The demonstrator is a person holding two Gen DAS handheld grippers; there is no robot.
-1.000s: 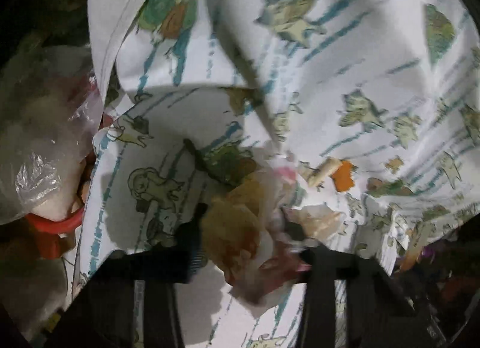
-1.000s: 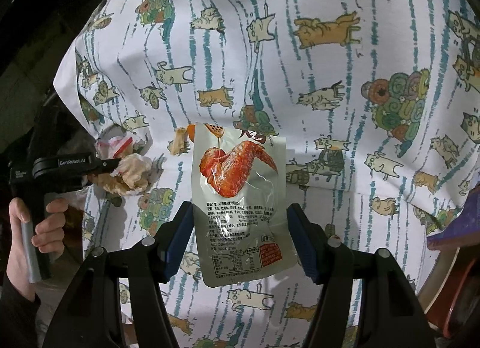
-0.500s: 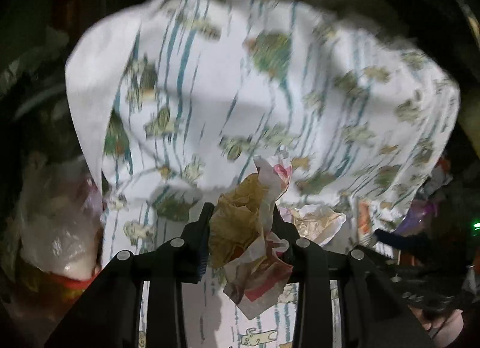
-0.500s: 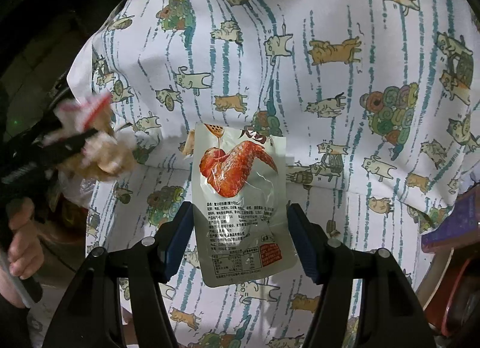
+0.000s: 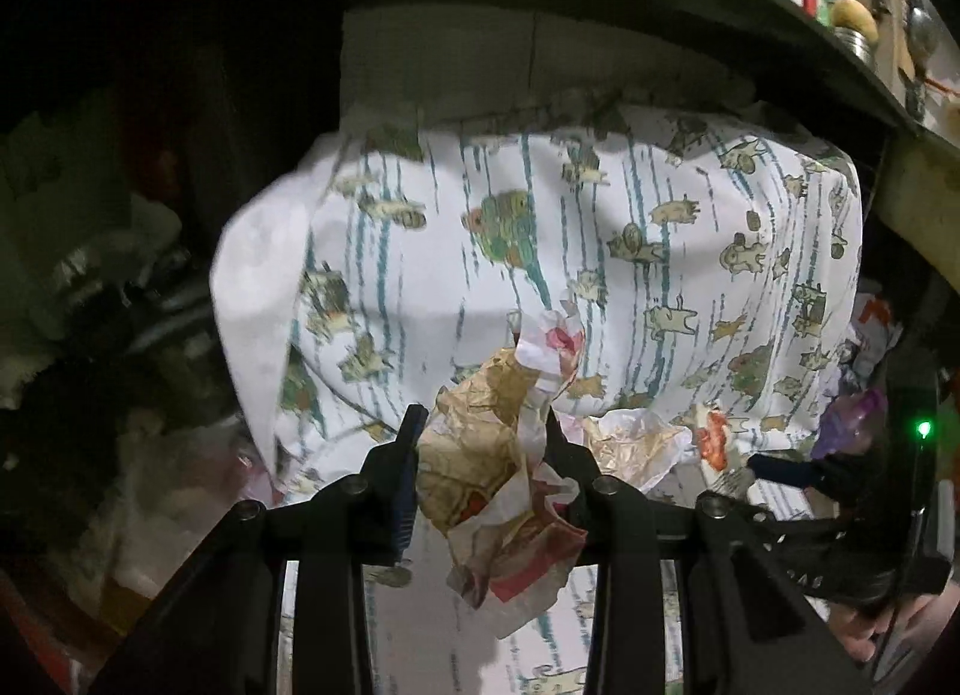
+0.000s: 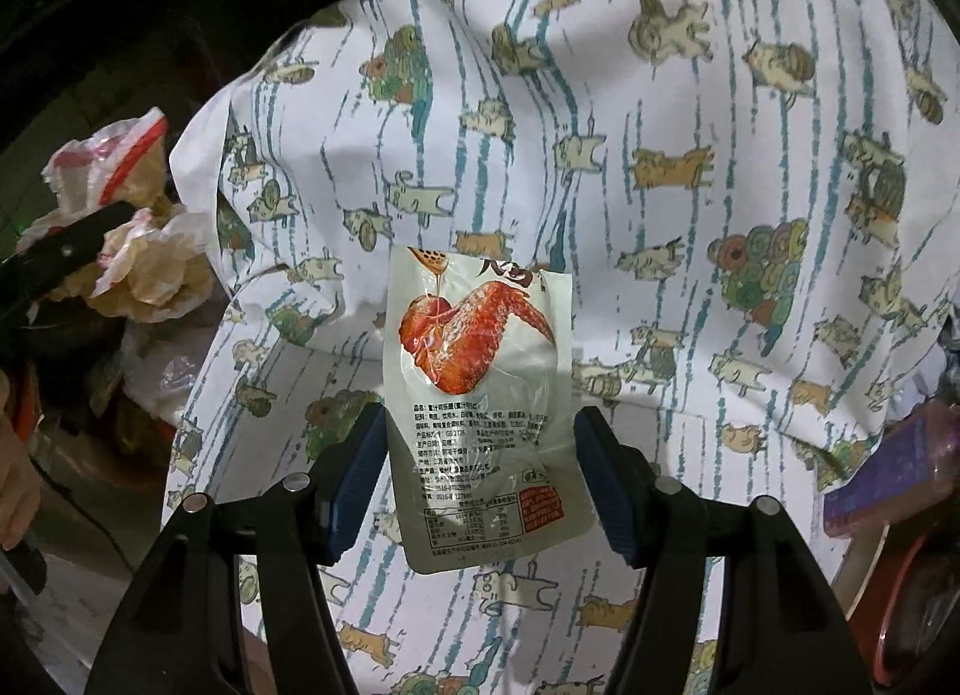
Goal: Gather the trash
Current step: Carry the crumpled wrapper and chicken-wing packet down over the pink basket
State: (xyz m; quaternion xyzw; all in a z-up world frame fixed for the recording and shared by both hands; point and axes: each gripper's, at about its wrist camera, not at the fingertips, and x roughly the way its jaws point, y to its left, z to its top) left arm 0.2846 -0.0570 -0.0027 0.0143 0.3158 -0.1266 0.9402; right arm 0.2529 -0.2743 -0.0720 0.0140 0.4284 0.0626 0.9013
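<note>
Two hand-held grippers each carry a piece of trash above a cloth point(image 6: 690, 95) printed with cartoon cats and teal stripes. Farthest left in the right wrist view, a dark, cluttered area holds a clear plastic bag point(image 6: 162, 371) beside the cloth's edge. The left hand-held gripper point(image 5: 480, 449) is clamped on a crumpled wrapper point(image 5: 498, 467), brownish paper with white and red patches, held clear of the cloth; in the right wrist view the same wad point(image 6: 138, 257) sits at the left edge, off the side of the cloth. Another crumpled paper point(image 5: 630, 443) lies on the cloth just right of the left gripper's fingers. The right hand-held gripper point(image 6: 480, 479) grips a flat white snack packet point(image 6: 480, 395) by its two side edges, chicken-wing picture uppermost, above the cloth. Far right, a purple object point(image 6: 888, 485) lies past the cloth's edge.
</note>
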